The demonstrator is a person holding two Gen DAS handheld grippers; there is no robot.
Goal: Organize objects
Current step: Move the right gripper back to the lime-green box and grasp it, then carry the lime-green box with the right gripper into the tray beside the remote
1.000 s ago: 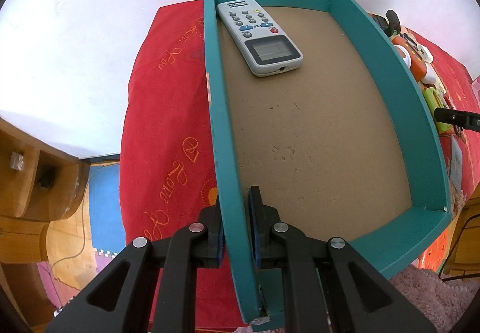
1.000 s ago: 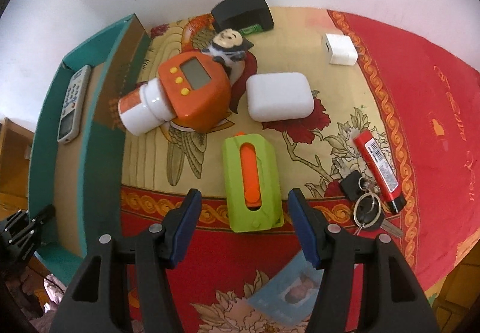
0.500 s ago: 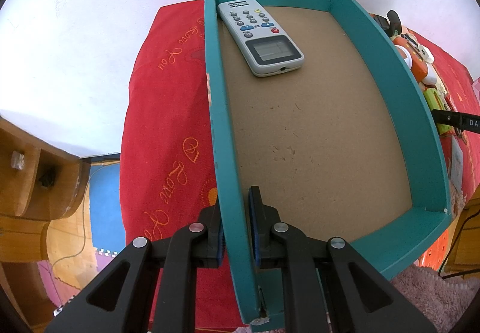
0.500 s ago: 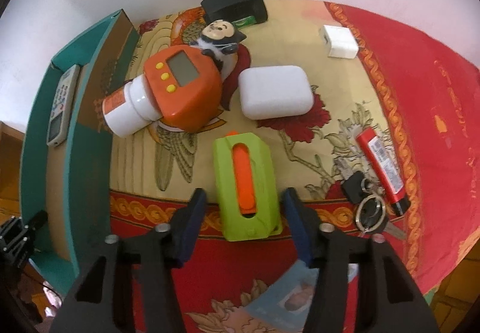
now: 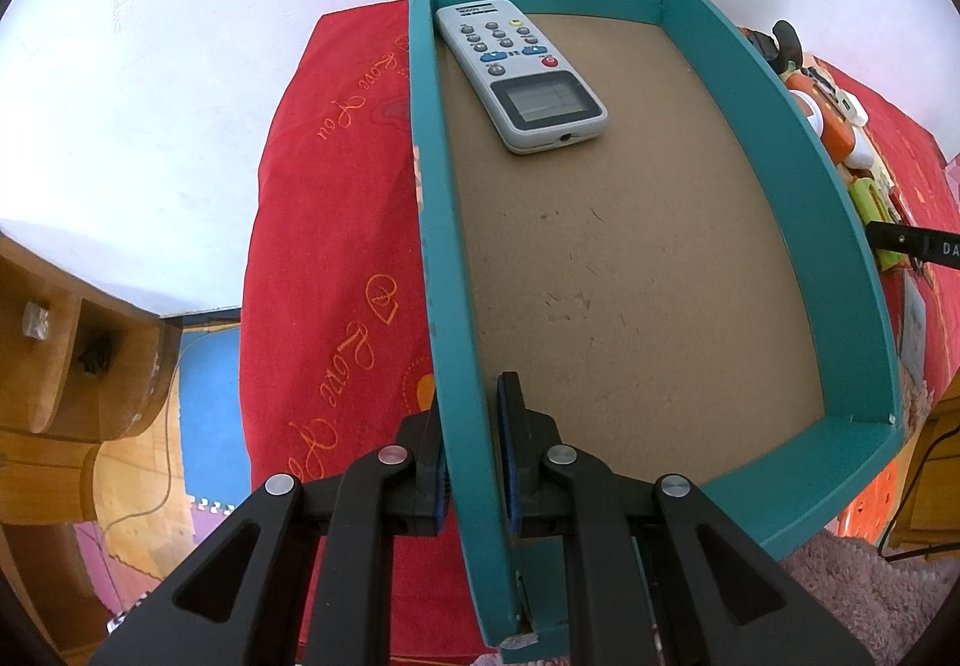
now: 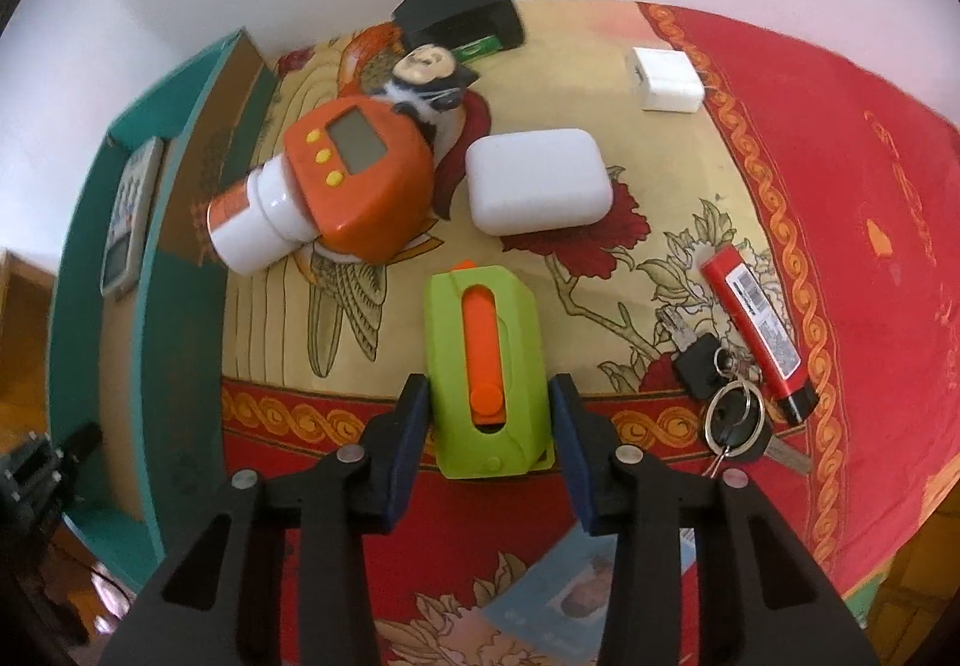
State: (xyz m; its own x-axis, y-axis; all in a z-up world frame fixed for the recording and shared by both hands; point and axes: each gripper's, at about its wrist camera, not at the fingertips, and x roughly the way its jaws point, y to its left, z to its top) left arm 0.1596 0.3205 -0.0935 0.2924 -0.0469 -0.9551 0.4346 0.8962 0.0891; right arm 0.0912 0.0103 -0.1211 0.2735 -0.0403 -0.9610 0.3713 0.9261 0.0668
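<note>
My left tool [image 5: 471, 462] is clenched on the near left wall of the teal tray [image 5: 852, 270], 1 finger outside, 1 inside; the tray sits on the red cloth [image 5: 336, 222] w/ a grey remote [image 5: 521, 77] lying flat at its far left corner, screen end toward me; rest of the brown floor is bare. My right tool [image 6: 489, 429] is spread apart, fingers [image 6: 408, 426] straddling the near end of the green box w/ orange slider [image 6: 486, 366]; can't tell if the pads touch its sides yet. Beyond it on the surface: white case [image 6: 537, 189], orange timer [image 6: 360, 180] leaning on a white bottle [image 6: 255, 225], a small figurine [image 6: 426, 78] behind, black holder [image 6: 459, 15] by the wall, white charger [image 6: 663, 78] far right. Right of the box: red lighter [image 6: 756, 330] touching a bunch of keys [image 6: 729, 402]. A blue card [image 6: 552, 600] lies under the tool. The tray stands just left of the bottle.
</note>
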